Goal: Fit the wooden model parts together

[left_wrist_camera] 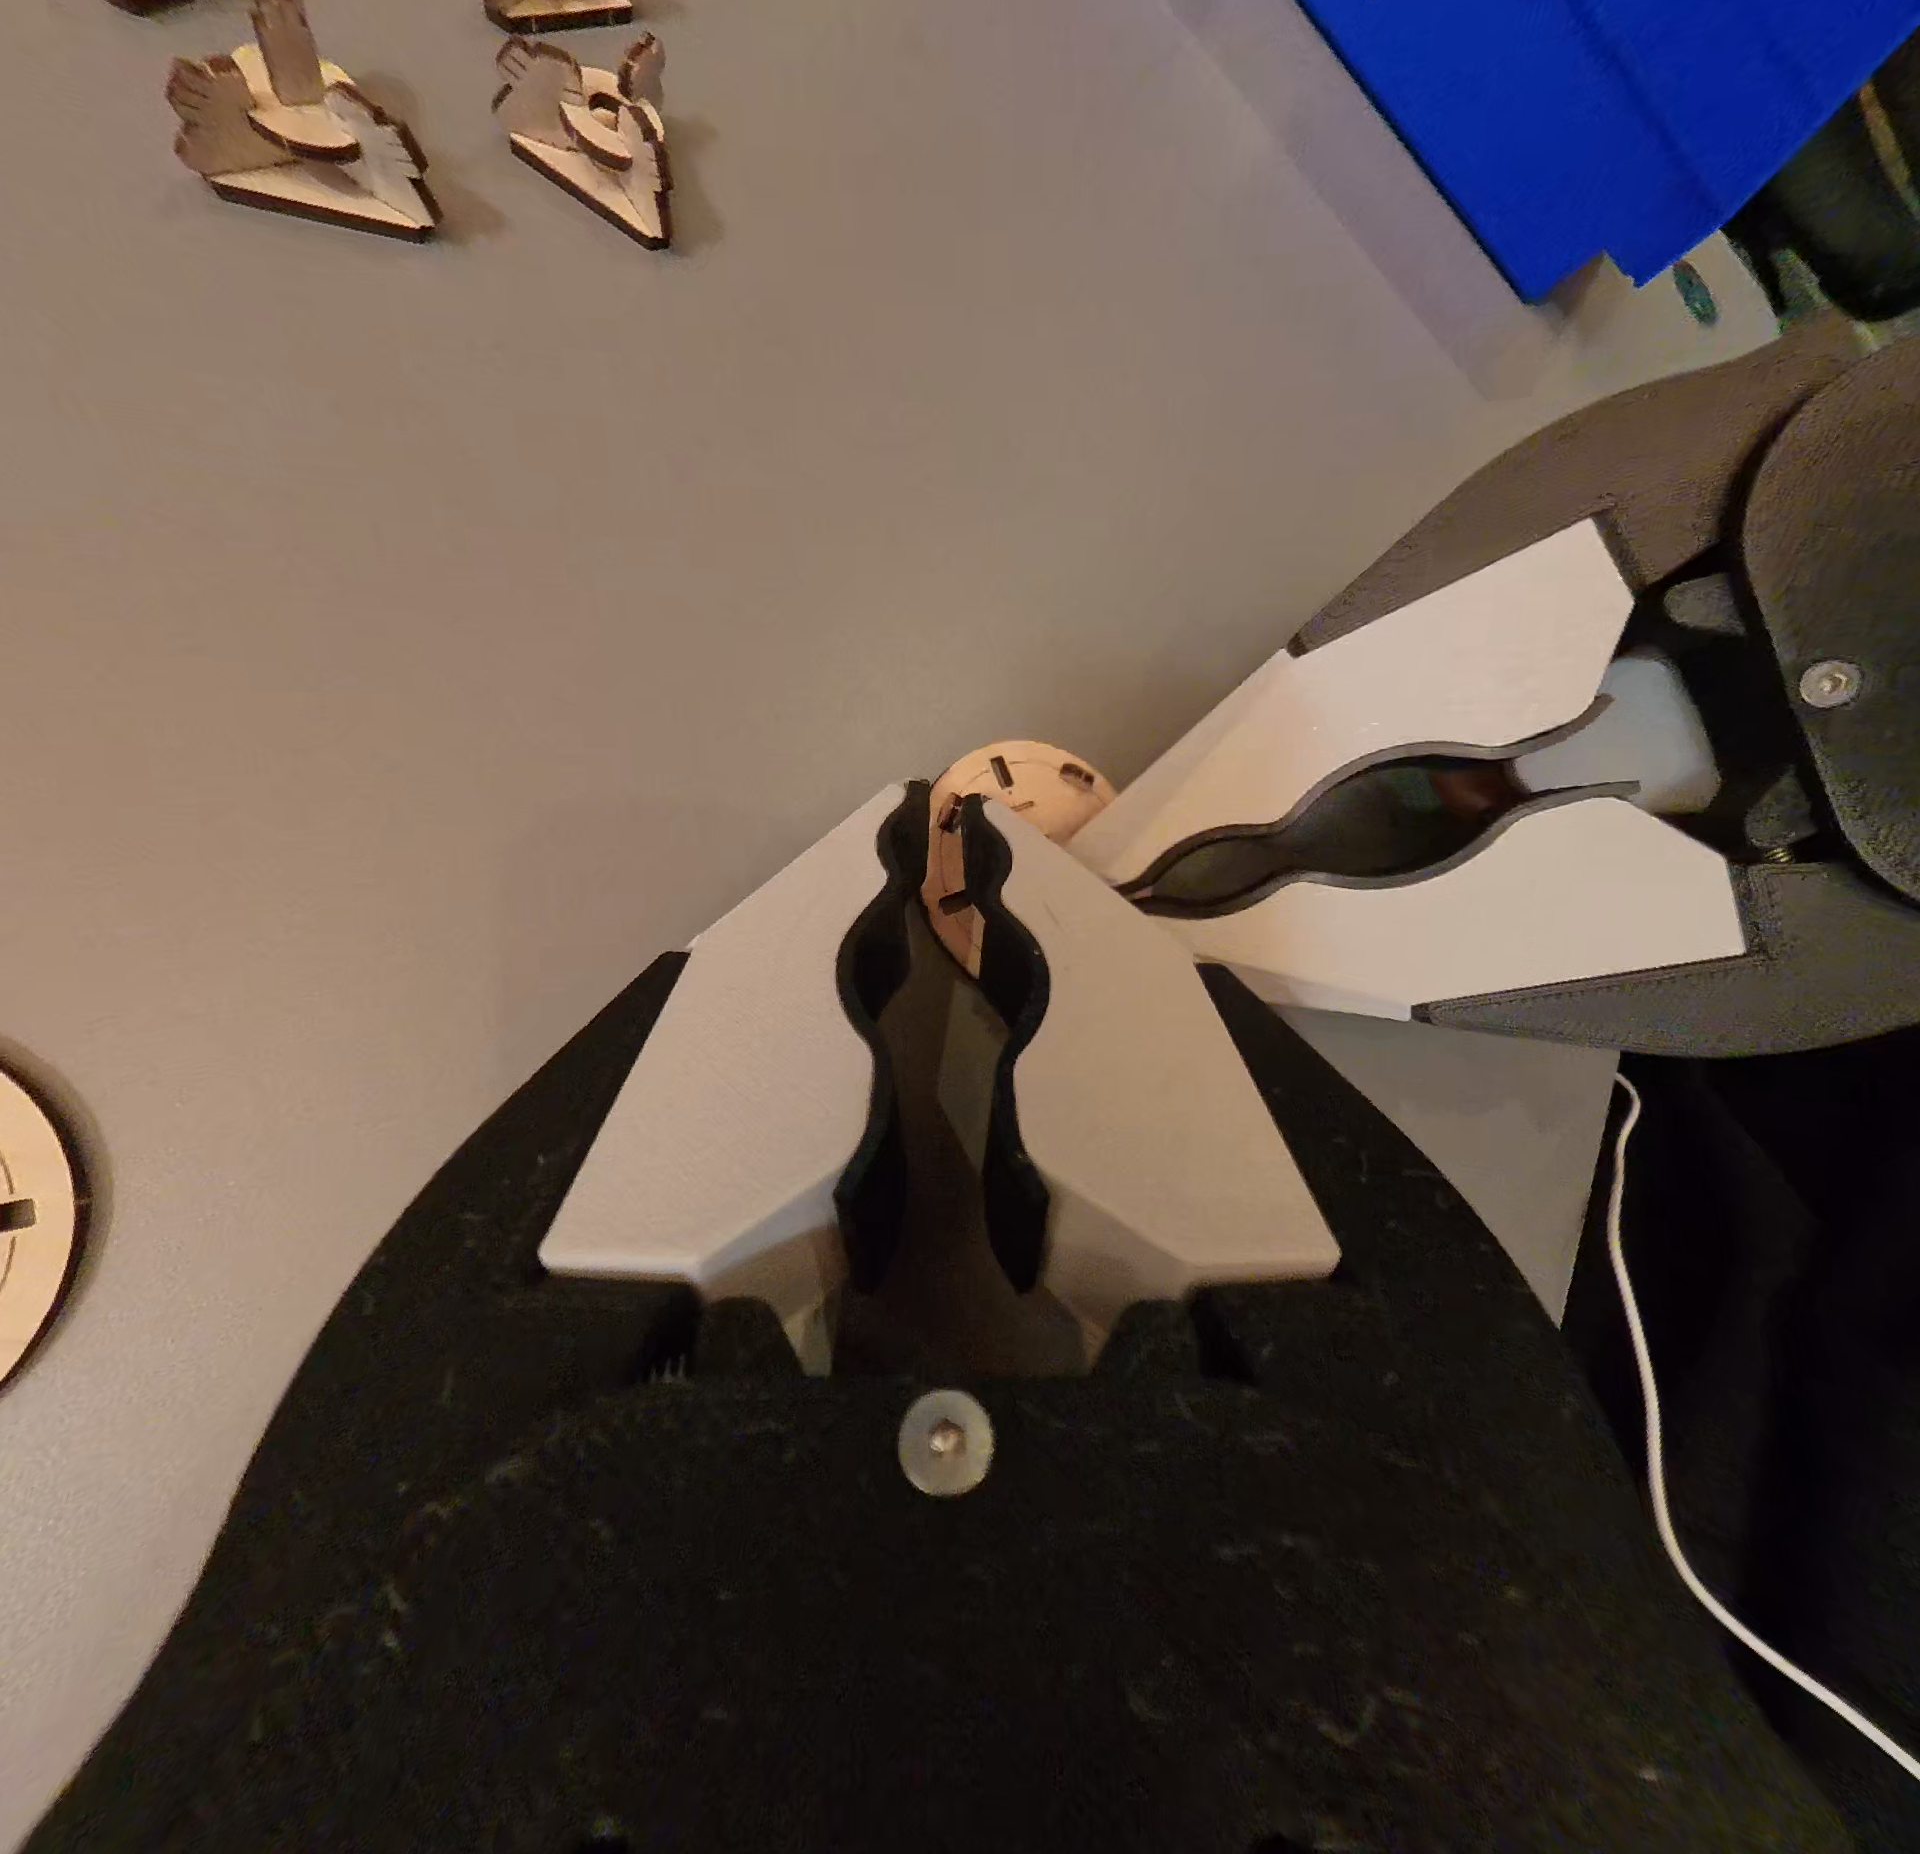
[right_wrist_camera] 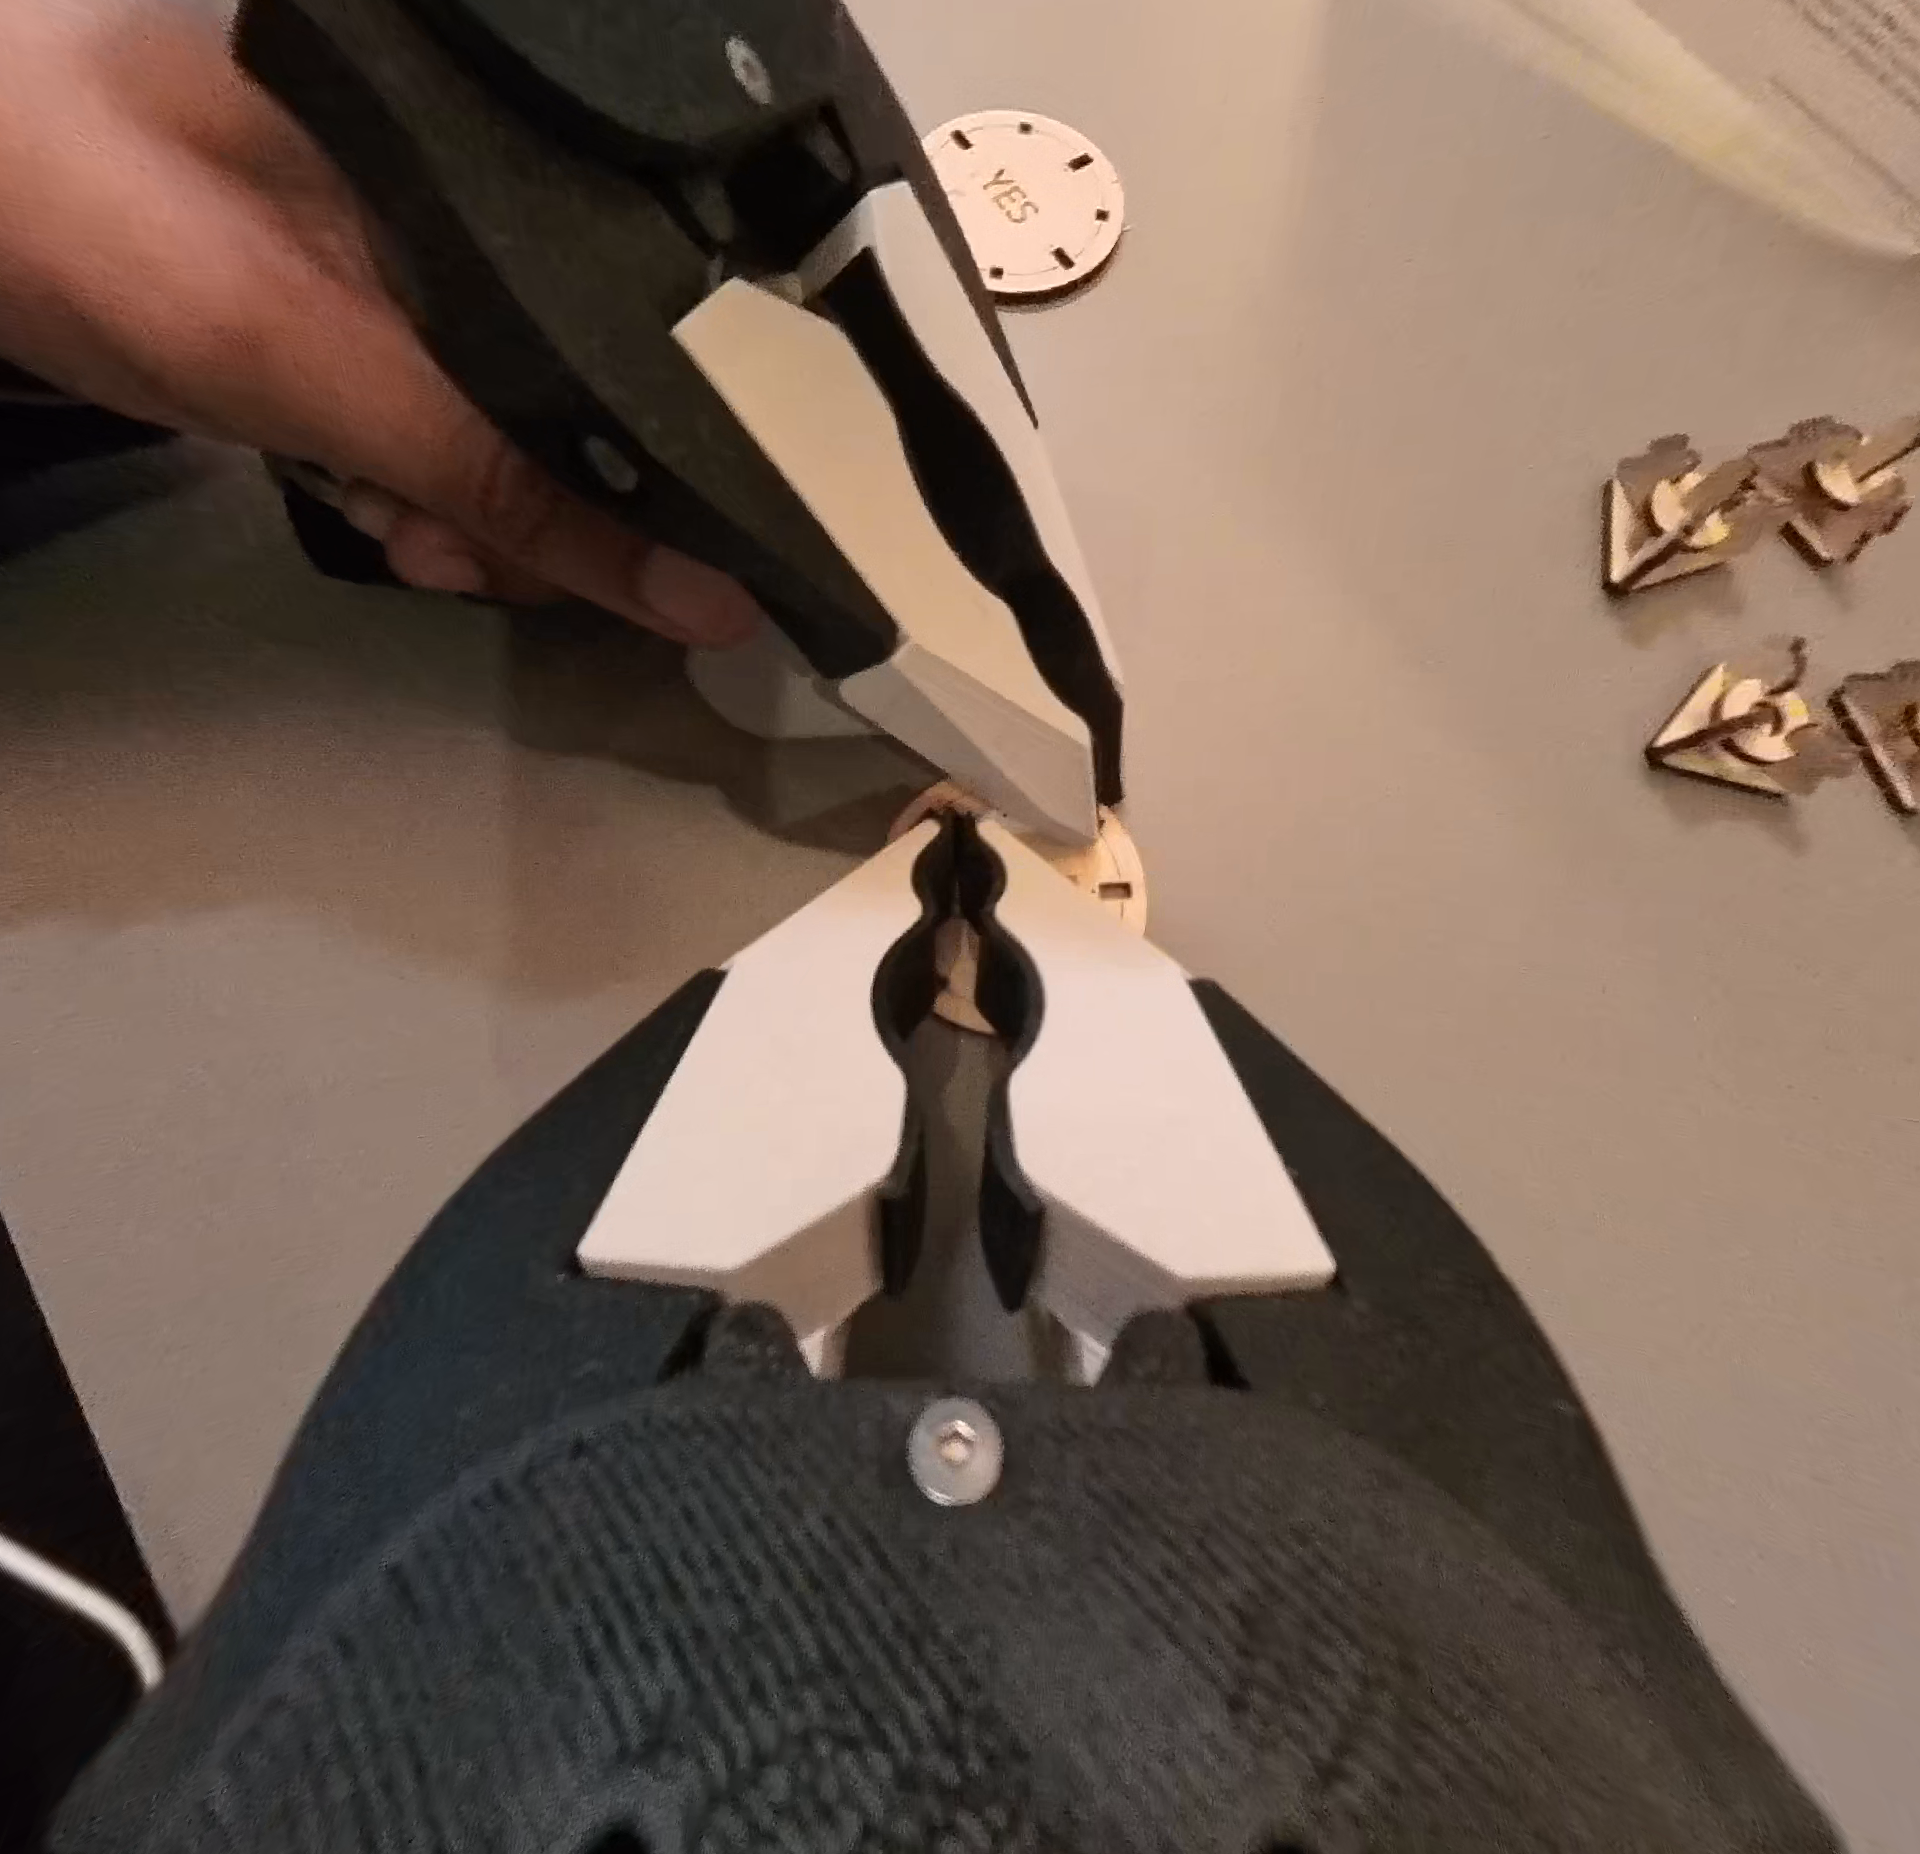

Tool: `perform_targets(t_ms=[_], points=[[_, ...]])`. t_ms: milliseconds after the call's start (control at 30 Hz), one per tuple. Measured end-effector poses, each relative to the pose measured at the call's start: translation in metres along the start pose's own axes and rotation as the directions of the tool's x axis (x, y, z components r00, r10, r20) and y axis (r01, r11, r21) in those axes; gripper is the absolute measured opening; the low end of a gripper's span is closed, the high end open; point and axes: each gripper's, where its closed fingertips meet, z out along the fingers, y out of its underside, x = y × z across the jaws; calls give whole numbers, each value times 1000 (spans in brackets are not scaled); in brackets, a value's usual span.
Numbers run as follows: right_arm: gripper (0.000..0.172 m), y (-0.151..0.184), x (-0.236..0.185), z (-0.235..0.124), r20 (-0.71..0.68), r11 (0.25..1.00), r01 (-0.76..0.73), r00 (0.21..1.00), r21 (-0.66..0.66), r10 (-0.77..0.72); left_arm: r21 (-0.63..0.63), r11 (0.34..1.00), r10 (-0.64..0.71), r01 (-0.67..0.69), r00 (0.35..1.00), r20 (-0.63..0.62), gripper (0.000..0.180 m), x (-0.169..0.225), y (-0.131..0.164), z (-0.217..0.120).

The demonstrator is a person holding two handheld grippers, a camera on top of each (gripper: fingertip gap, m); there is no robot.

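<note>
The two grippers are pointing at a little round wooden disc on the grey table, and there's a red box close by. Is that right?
Almost. The box is blue, not red; the left wrist view shows it at the upper right. The rest holds: the left gripper and the right gripper both point their tips at the little round wooden disc on the grey table.

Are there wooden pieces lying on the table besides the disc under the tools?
Yes, in the left wrist view several small wooden assemblies lie on the grey table, apart from the tools.
</note>
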Motion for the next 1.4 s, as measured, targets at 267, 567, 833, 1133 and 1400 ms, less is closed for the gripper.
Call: perform_targets(t_ms=[267,567,833,1133,1400], points=[[0,-1,-1,1,16,999,-42,999,13,42,0,1000,-4,4,1000,-6,7,0,0,0],[0,0,-5,0,52,996,-88,995,18,87,1,1000,-7,7,1000,-10,7,1,0,0],[0,1,4,-5,18,996,-73,997,54,72,1,1000,-7,7,1000,-19,7,1,0,0],[44,1,25,-32,8,973,-102,995,208,102,346,927,-99,148,983,-155,0,-6,-48,-62],[76,15,13,-10,46,998,-31,999,48,29,261,945,-148,196,970,-193,1,-10,-32,-44]])
